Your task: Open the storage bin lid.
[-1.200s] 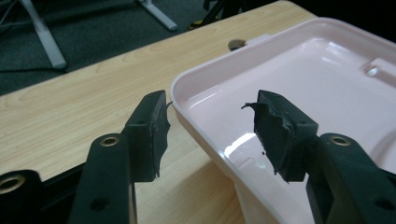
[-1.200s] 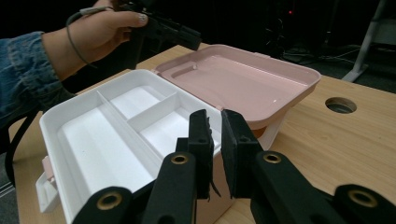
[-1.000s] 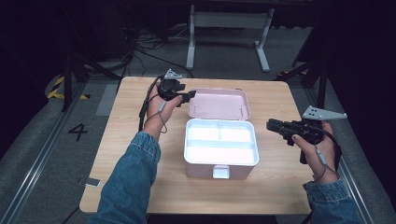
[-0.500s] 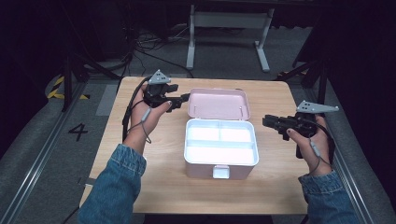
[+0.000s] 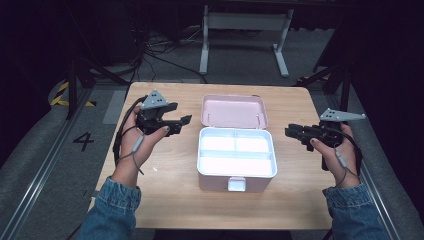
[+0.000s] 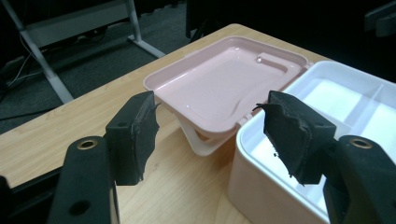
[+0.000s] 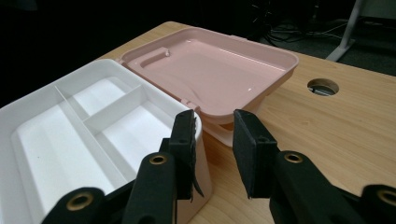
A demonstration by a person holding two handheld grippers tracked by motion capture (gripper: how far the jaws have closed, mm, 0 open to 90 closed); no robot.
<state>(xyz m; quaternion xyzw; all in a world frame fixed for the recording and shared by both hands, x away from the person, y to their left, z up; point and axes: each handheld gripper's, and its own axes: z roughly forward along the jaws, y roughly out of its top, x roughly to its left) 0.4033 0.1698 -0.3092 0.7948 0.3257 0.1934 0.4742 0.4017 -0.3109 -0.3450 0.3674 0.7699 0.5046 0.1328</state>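
Here, a white box [image 5: 237, 159] sits in the middle of the table [image 5: 165, 190] with its pink lid [image 5: 233, 111] flipped open behind it. The left claw [image 5: 184, 121] is wide open, left of the box. The right claw [image 5: 290, 133] is open a little, at the box's right side, and both hold nothing.

Pink lid [image 5: 234, 111], white box [image 5: 237, 158], wood-grain table [image 5: 170, 175].
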